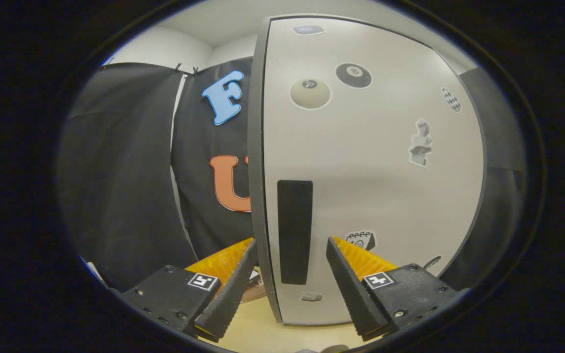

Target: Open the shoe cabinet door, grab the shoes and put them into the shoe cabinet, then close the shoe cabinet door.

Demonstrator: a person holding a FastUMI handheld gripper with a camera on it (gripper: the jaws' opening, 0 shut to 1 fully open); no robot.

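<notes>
grey cabinet door (pixel 371 196) stands right ahead, its dark handle (pixel 294 231) between the fingers of the tool (pixel 291 252) — wide apart, holding nothing. squeeze the door's edge — then pull slowly.

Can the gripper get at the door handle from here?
Probably yes. The gripper is open, fingers straddling the door edge, with the handle between them and nothing in the way.
</notes>
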